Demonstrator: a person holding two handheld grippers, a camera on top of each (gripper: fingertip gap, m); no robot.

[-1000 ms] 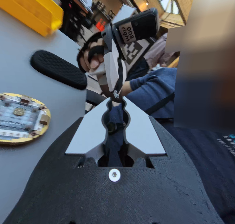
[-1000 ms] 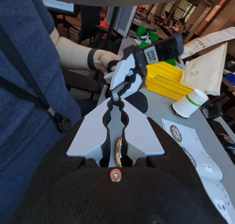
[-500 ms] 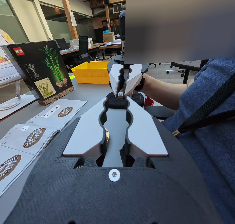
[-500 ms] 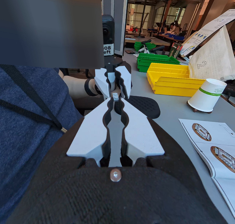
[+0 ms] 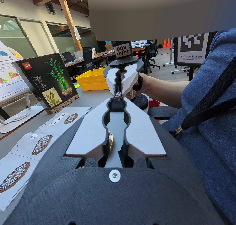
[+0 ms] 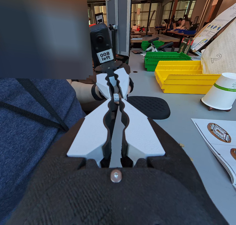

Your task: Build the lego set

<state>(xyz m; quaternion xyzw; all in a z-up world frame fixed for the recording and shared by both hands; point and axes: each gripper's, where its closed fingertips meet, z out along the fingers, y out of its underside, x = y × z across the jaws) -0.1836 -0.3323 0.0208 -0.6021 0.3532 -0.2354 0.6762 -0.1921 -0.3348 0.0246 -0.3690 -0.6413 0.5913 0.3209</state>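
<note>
My two grippers face each other tip to tip above the grey table's near edge. The right gripper (image 6: 116,101) is shut on a small grey lego plate (image 6: 116,97), which also shows at its tips in the left wrist view (image 5: 118,95). The left gripper (image 5: 117,99) is slightly open, with its tips just beside the plate; I cannot tell if they touch it. The left gripper also shows in the right wrist view (image 6: 116,97). A round gold-rimmed lego build (image 5: 110,141) lies on the table under the left gripper and is mostly hidden by its fingers.
An open instruction booklet (image 5: 38,135) (image 6: 217,133), the lego box (image 5: 47,81), yellow bins (image 6: 182,77), green bins (image 6: 166,58), an upturned paper cup (image 6: 222,95) and a black oval pad (image 6: 149,107) are on the table. The person's blue-clad body is close beside both grippers. Both grippers' tips are close together, under 4 cm apart.
Both grippers swung together from a tilted pose to level, staying tip to tip with the grey plate between them. Over the last half second they only shifted slightly.
</note>
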